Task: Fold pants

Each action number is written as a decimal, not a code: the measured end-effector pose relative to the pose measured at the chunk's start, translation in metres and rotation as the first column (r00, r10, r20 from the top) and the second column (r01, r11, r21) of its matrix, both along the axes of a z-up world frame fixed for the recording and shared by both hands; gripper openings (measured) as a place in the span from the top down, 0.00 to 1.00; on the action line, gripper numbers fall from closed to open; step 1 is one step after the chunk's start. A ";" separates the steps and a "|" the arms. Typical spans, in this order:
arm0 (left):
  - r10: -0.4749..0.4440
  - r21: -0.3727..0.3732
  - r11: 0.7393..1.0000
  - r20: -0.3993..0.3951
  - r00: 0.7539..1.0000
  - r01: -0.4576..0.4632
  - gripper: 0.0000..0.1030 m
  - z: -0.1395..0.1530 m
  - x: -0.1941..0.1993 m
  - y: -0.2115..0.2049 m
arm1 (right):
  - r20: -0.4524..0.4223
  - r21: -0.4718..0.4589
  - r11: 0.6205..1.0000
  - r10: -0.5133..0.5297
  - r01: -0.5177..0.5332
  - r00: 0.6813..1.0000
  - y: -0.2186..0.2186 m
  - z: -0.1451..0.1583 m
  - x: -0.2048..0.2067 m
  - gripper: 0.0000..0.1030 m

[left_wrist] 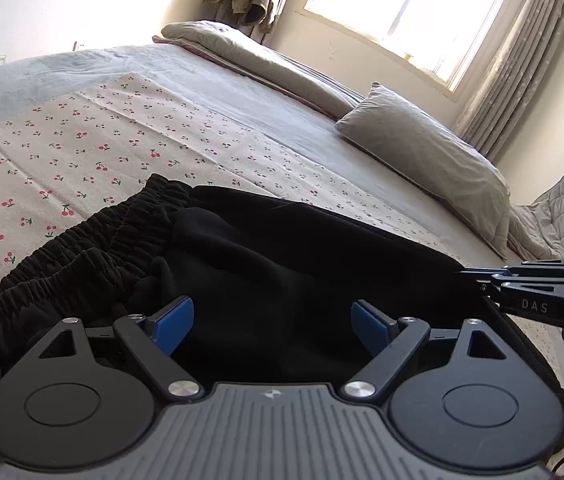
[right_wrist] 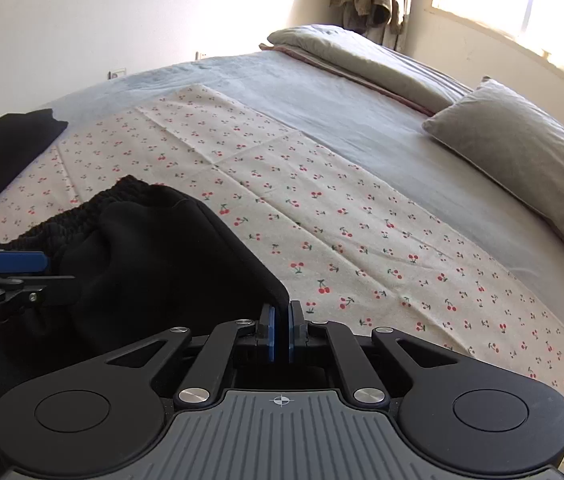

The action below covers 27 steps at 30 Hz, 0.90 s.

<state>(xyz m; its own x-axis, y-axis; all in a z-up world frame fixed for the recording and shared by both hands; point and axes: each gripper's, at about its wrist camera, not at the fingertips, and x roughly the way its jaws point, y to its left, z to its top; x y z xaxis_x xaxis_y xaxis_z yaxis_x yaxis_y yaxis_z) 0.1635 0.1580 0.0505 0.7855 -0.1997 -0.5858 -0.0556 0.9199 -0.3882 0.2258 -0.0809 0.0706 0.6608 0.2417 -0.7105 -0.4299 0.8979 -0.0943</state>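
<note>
Black pants (left_wrist: 265, 264) with an elastic waistband (left_wrist: 81, 248) lie folded on the cherry-print cloth (left_wrist: 121, 136) on the bed. My left gripper (left_wrist: 271, 326) is open, its blue pads wide apart over the black fabric. My right gripper (right_wrist: 281, 330) is shut on the pants' right corner edge (right_wrist: 277, 292). The right gripper shows in the left wrist view (left_wrist: 478, 280) at the pants' right edge. The left gripper shows in the right wrist view (right_wrist: 37, 270) at the left, over the pants (right_wrist: 153, 264).
A second folded black garment (right_wrist: 5, 152) lies at the far left of the cloth. A grey pillow (left_wrist: 422, 148) and a folded duvet (left_wrist: 257, 60) lie along the bed's far side. A window (left_wrist: 406, 4), curtains and hanging jackets stand behind.
</note>
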 end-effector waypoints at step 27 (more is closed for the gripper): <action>-0.147 0.246 0.960 0.022 0.989 0.137 0.19 -0.005 -0.021 -0.054 | -0.067 0.057 0.997 -0.045 0.049 0.997 0.032 -0.075 -0.141 0.69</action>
